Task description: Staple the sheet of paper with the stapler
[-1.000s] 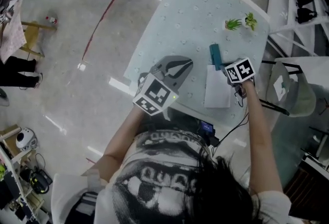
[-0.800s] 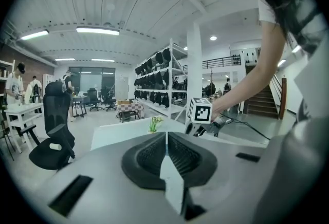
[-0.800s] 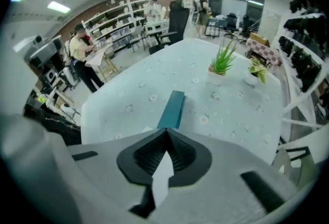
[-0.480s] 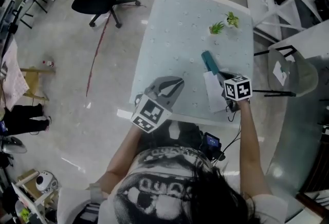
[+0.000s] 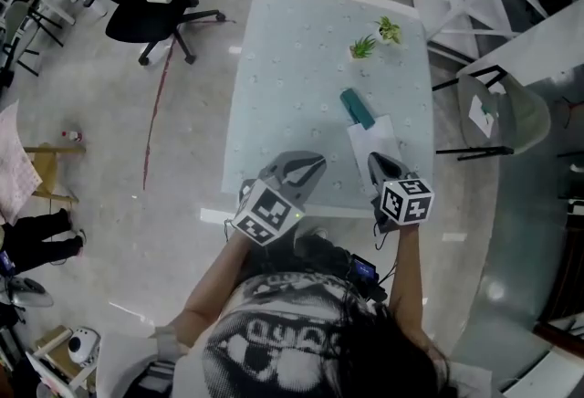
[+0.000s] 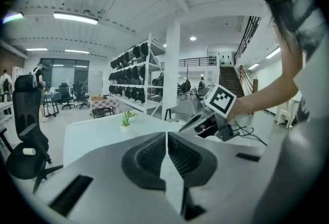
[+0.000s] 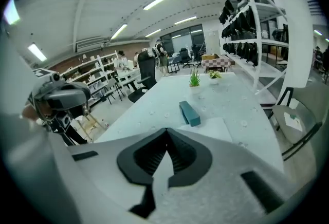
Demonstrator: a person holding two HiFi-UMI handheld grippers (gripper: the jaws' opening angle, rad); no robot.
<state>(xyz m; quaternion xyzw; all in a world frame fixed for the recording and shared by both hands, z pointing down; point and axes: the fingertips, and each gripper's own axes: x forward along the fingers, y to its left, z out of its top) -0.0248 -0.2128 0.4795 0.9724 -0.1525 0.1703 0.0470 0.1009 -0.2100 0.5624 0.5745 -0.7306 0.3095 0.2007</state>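
Stapler (image 5: 358, 108): teal, lying flat on the pale surface (image 5: 292, 68), right of centre; no claw is on it.
Sheet of paper (image 5: 379, 142): white, flat on the surface, just nearer the person than the stapler. The stapler's near end meets the sheet's far left corner; whether it lies over the corner or only touches it cannot be told.
Left claw (image 5: 318, 161): clenched, jaws pressed together with nothing between them. It is over the near edge of the surface, well to the left of the sheet.
Right claw (image 5: 375, 159): clenched on nothing, jaws meeting in a closed point. It sits at the near end of the sheet and points along it toward the stapler.
Potted plants (image 5: 363, 47): two small green ones at the far right of the surface, well apart from the stapler and sheet; no part in the task.
Staple: none can be made out; the sheet is too small in every view to show one.
Progress, as judged: no pressing is under way, since both claws are empty and clear of the stapler. The pictures do not settle whether the sheet is already fastened.
Remaining, if unfastened: seat the sheet's corner in the stapler's mouth, steady the sheet, press the stapler's top down.
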